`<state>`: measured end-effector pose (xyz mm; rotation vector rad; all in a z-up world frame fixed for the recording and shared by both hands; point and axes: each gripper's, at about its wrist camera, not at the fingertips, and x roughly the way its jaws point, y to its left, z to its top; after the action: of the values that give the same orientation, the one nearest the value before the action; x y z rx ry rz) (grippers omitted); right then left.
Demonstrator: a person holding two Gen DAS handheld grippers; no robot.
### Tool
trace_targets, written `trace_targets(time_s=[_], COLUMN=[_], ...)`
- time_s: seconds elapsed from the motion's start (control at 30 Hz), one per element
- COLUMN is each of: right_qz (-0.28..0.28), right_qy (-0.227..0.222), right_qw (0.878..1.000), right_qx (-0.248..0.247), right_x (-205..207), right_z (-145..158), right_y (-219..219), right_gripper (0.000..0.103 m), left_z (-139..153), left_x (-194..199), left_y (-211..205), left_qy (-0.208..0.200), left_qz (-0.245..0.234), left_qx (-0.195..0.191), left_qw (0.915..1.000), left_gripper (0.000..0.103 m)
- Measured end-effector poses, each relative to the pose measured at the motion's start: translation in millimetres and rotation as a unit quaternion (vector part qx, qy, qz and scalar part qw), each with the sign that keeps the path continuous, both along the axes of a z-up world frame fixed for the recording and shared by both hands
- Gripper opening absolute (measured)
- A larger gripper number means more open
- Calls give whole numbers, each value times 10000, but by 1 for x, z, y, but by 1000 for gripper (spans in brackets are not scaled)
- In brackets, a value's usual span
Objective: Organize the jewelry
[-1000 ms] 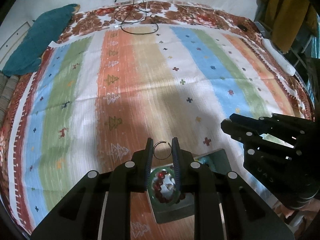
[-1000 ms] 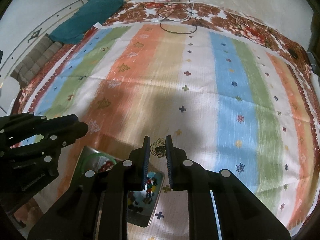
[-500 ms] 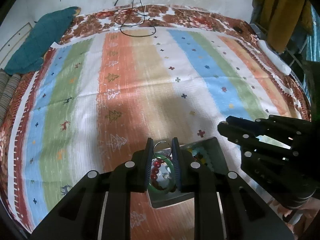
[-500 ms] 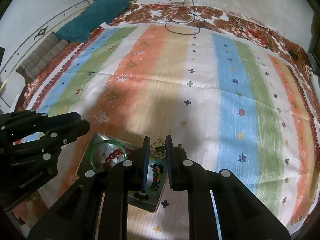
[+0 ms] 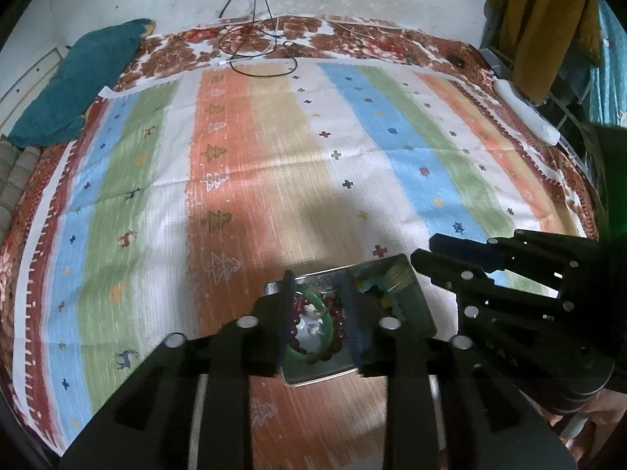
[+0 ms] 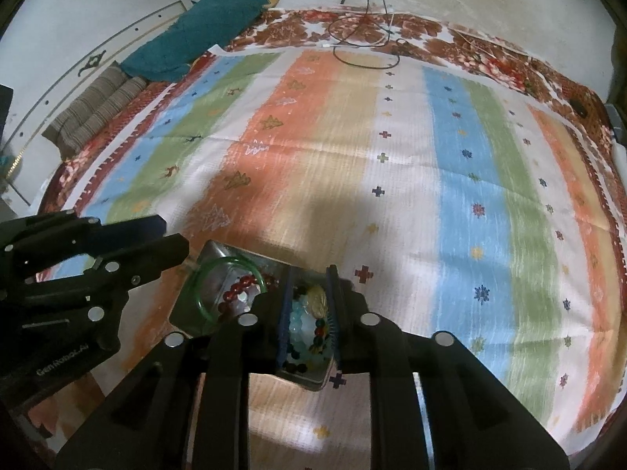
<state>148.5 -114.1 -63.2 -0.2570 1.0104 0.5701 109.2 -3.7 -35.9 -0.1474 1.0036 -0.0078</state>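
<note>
A metal two-compartment tray [image 5: 421, 309] [image 6: 184, 305] lies on the striped cloth. Its left compartment holds a green bangle [image 5: 327, 323] [image 6: 203, 274] and a dark red bead bracelet [image 5: 340, 331] [image 6: 237, 288]. Its right compartment holds pale blue and multicoloured beads [image 6: 303, 323] and a yellowish piece [image 6: 317, 297]. My left gripper [image 5: 315, 280] is open over the left compartment, nothing between its fingers. My right gripper [image 6: 309, 274] is open over the right compartment, and also shows in the left wrist view [image 5: 425, 258].
The striped cloth [image 5: 274, 164] covers a bed with a floral border. A teal cushion [image 5: 82, 78] lies at the far left, black cables [image 5: 254, 55] at the far edge, a white tube [image 5: 525, 111] at the right edge. Yellow clothes [image 5: 540, 19] hang at the right.
Both grippers moved over the tray and opened. The thin metal ring left the left gripper and the small gold tangle left the right gripper; the gold piece now lies in the right compartment.
</note>
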Motion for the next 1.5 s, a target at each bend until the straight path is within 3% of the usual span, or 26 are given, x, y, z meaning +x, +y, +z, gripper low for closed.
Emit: trace_targets(time_s=[0.03,0.37,0.8,1.3,1.4,1.5], right_qz=[-4,-65,25,25,4,-11], right_qy=[-20,-138,-384,-634,-669,-726], right_qw=[10000,9999,9990,9971,9967,9962], right_qx=[-11,23,221,409,465,482], right_x=[-1,-15,-46,-75,-81,-86], right_z=[0,7,21,38,39,40], right_y=[-1,-13,-33,-52,-57,-60], right_gripper=[30,39,51,82,92,94], left_z=[0,4,12,21,23,26], left_x=[-2,-19,-52,-93,-100,-107], left_y=[0,4,-1,-1,-2,-3], left_qy=[-3,-54,-304,-578,-659,-762], left_qz=[17,168,-8,45,75,118], left_qx=[5,-45,-158,-242,-189,-136], left_qw=[10000,9998,9994,9980,9976,9969], left_gripper=[31,35,46,77,88,95])
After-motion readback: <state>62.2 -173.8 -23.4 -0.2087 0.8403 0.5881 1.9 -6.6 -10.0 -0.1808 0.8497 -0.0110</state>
